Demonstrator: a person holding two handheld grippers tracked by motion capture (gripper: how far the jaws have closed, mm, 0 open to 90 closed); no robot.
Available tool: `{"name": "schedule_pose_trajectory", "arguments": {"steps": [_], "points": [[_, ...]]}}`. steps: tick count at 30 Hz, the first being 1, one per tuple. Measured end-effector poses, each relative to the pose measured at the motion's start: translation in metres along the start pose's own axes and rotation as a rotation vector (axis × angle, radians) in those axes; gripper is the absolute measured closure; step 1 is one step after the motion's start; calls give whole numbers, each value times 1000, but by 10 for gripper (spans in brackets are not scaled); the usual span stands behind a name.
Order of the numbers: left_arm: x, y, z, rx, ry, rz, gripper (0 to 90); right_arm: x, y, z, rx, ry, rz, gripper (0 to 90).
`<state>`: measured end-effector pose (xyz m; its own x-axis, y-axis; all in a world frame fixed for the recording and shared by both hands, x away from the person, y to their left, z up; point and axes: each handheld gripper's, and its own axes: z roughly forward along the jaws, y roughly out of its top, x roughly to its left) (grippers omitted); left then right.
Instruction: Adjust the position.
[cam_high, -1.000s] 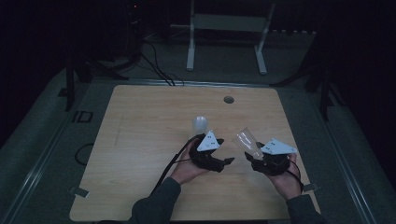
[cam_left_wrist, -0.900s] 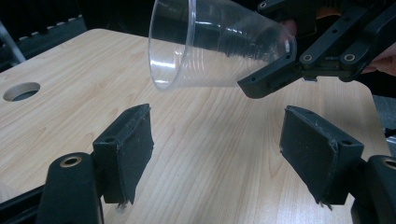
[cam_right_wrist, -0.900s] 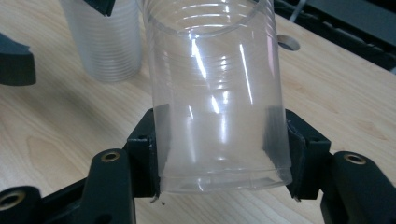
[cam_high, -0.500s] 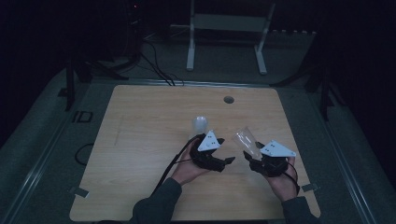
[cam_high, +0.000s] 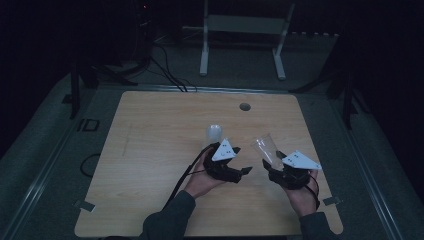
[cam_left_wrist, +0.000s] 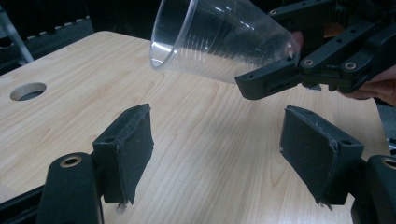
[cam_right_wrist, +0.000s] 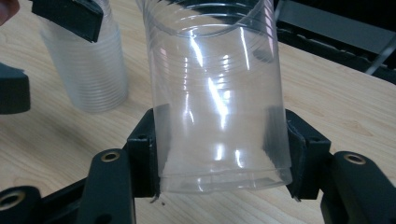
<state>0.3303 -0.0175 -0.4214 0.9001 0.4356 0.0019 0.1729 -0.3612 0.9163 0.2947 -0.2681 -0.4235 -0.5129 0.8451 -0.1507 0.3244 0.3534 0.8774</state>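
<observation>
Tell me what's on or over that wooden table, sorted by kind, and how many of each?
Single clear plastic cup, clamped near its base in the right gripper: 1
Stack of cloudy plastic cups, upside down on the table: 1
Hand-held grippers, counting the open left gripper: 2
Total: 4

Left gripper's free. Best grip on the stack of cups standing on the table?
Take the stack of cups across its ribbed side wall around mid-height, coming in level from the person's side. It stands on the table with a round, tapered wall, so the open left gripper can probably straddle it. Squeeze lightly; thin plastic likely flexes.
</observation>
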Motion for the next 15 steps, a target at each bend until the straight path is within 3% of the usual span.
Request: {"name": "schedule_pose_trajectory", "arguments": {"steps": [15], "points": [[1, 2, 2, -3, 11, -25, 252, 0, -5, 0, -35, -32, 60, 414]]}}
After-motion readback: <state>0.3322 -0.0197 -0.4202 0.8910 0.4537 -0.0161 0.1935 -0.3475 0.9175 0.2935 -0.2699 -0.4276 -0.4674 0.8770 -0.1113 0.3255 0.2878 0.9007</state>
